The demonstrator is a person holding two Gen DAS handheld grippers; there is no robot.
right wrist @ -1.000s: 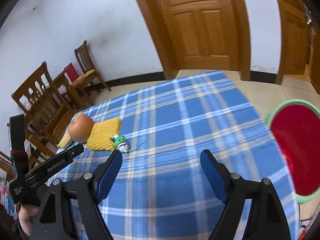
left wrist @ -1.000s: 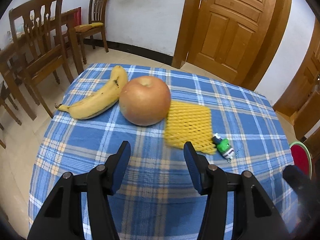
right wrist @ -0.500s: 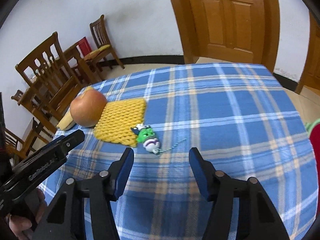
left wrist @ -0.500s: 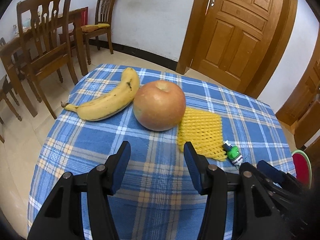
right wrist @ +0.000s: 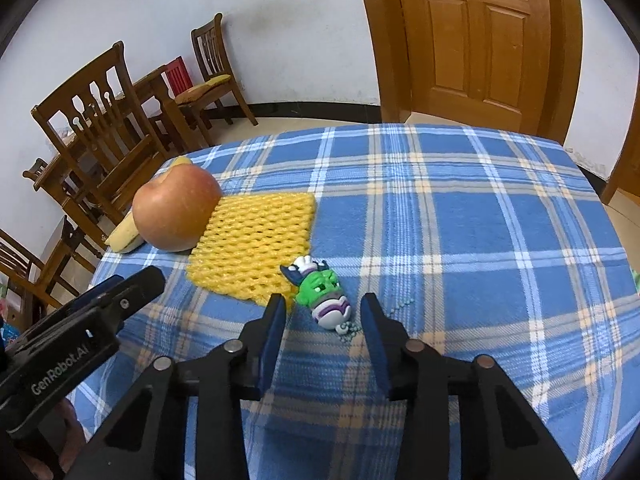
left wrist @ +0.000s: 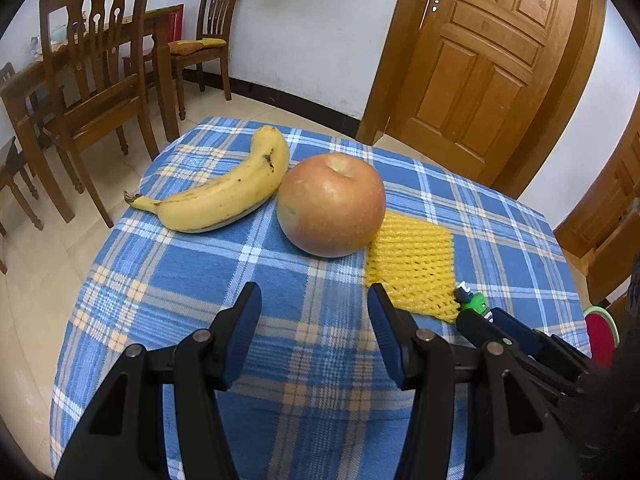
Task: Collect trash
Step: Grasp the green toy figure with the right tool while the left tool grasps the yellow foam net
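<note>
blue plaid table (right wrist: 460, 216) bears banana (left wrist: 228, 192), apple (left wrist: 332, 204), yellow foam net (right wrist: 256, 244), green toy (right wrist: 322, 294).

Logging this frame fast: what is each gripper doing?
Left gripper: open, holding nothing.
Right gripper: closing around the green toy keychain, pads not yet touching it.

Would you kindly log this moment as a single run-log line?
right gripper: closing around small green toy figure keychain, not gripping | left gripper: open, empty | yellow foam fruit net: on checked tablecloth
</note>
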